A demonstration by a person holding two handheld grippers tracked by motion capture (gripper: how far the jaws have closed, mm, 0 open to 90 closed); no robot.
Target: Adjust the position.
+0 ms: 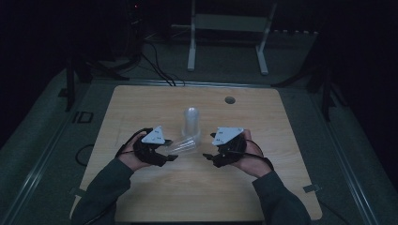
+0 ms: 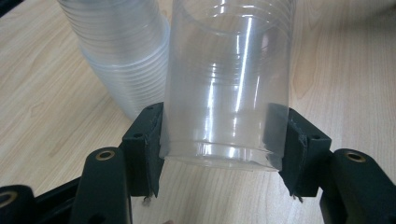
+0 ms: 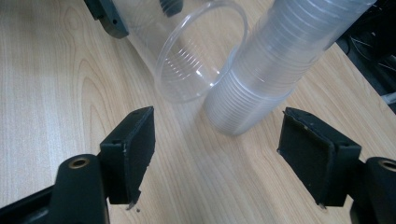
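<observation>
The left gripper (image 2: pixel 219 154) clamps a clear plastic cup (image 2: pixel 229 84) near its base, just beside the cup stack (image 1: pixel 191 123) mid-counter; thin, light and easily crushed, it wants gentle pressure. The right gripper (image 3: pixel 217 149) hangs open, empty

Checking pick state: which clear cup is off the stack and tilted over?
The single cup clamped in the left gripper: it is tilted, mouth towards the right gripper. The others stay nested in the upright stack.

Dim lab; bare wooden table (image 1: pixel 141 197); metal frame (image 1: pixel 225 28)
</observation>
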